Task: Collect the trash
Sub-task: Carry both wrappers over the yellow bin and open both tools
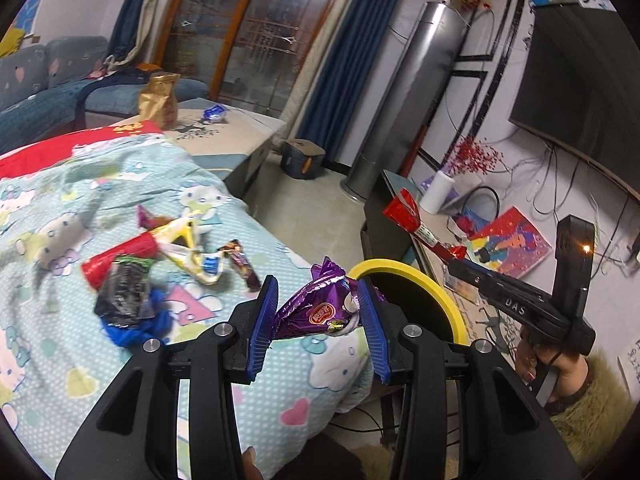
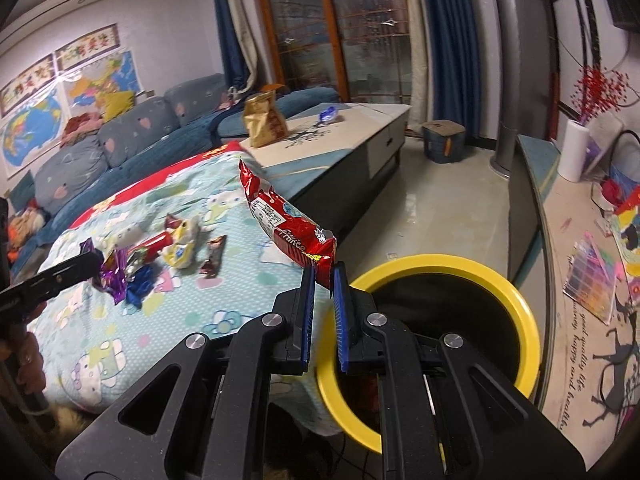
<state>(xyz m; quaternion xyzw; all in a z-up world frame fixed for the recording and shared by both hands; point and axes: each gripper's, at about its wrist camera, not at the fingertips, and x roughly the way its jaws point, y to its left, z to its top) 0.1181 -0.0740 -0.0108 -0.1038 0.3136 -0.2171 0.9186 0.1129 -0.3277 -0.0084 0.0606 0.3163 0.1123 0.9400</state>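
Purple wrapper [image 1: 316,312] pinched in left tongs [image 1: 316,308] — right tongs [image 2: 323,280] clamp red wrapper [image 2: 286,226] beside yellow-rimmed bin [image 2: 520,304]

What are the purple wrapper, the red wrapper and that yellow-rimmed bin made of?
Purple wrapper: likely metallised plastic film, with shiny crinkles and bright glints. Red wrapper: glossy printed plastic film, creased and silvery at the torn edge. Bin: probably smooth moulded plastic, with an even yellow rim and a dark inside; hard to tell for sure.

The yellow-rimmed bin [image 1: 448,300] is half hidden behind the left gripper's fingers [image 1: 376,320].
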